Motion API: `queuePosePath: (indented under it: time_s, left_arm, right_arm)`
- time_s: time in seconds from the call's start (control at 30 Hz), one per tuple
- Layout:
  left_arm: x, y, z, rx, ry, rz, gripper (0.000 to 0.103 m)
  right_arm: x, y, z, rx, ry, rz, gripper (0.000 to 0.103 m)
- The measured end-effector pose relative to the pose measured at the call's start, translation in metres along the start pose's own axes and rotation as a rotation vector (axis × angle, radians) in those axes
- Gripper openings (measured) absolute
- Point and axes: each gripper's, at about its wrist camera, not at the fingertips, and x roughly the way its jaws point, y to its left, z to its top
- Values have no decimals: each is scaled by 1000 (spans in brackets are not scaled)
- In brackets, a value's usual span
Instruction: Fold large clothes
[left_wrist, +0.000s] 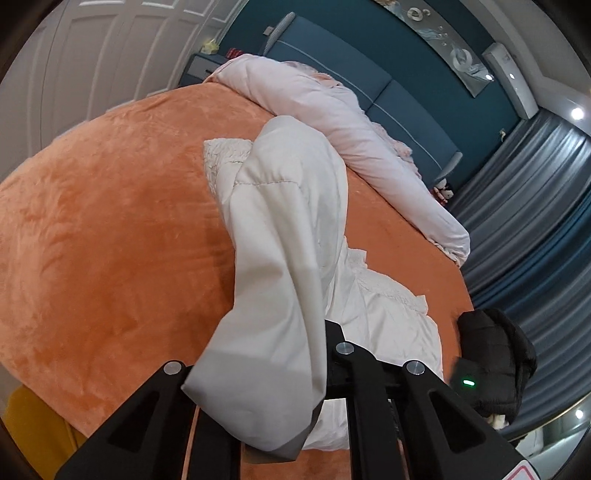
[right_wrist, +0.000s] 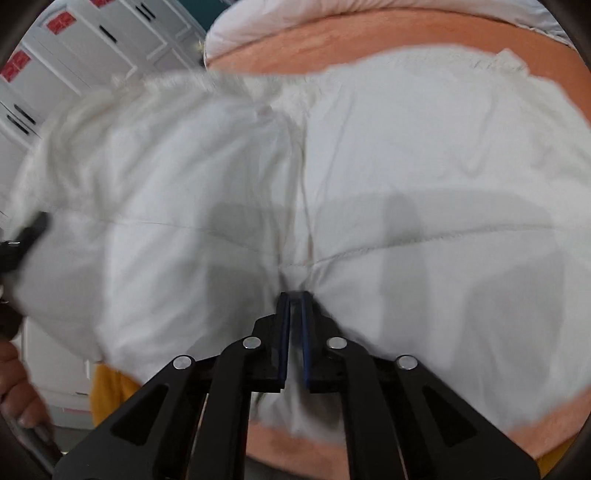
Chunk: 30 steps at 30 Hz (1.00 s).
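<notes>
Clearly the fold is in progress: both grippers hold the white padded garment (left_wrist: 284, 236), which lies partly on the orange bed cover (left_wrist: 110, 229) and is partly lifted above it. The right gripper (right_wrist: 294, 299) has its blue-lined jaws pressed narrow on a pinch of the cloth, where several seams meet. The left gripper (left_wrist: 295, 369) is mostly hidden under a hanging fold of the same garment; cloth runs between its fingers, so I judge it is clamped on the fabric (the fingertips themselves I cannot see).

The next move, I think, calls for carrying the lifted part across the flat part and laying it down with the edges matched — slowly, because the thick filling will resist a sharp crease.

For room: to the left the orange cover is wide and free, a good landing place. Far across the bed lies a rolled pink duvet (left_wrist: 362, 147), well apart. On the right, near the bed edge, sits a black padded item (left_wrist: 498, 358) — close to the garment, so the cloth should not sweep that way.
</notes>
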Motion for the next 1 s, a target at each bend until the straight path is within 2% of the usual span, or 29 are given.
queuePosePath:
  time_s: [0.1, 0.17, 0.23, 0.33, 0.43, 0.5, 0.57, 0.7, 0.87, 1.0]
  left_arm:
    - [-3, 0, -1, 5, 12, 7, 8]
    - [-4, -5, -5, 14, 18, 7, 8]
    - [-6, -8, -9, 26, 26, 0, 8]
    - [-10, -33, -17, 107, 26, 2, 8]
    - [-2, -68, -24, 183, 39, -39, 8]
    - [9, -100, -32, 260, 55, -64, 8]
    - [25, -133, -42, 348, 80, -88, 8]
    - [63, -179, -64, 459, 155, -114, 8]
    - [121, -218, -108, 564, 263, -81, 8]
    - [153, -238, -147, 665, 299, -29, 8]
  right_arm:
    - [-15, 11, -16, -60, 12, 3, 5]
    - [1, 7, -30, -63, 61, -4, 4]
    - [14, -4, -35, -21, 51, 28, 0]
    - [30, -15, -34, 29, 54, 83, 0]
    - [34, -16, -33, 1, 39, 102, 0]
    - [30, -25, -34, 35, 21, 154, 0]
    - [17, -42, -39, 134, 9, 232, 0]
    - [-27, -81, -62, 259, -35, 321, 4]
    - [-82, -141, -94, 353, -86, 276, 4]
    - [-118, -185, -97, 423, -169, 225, 4]
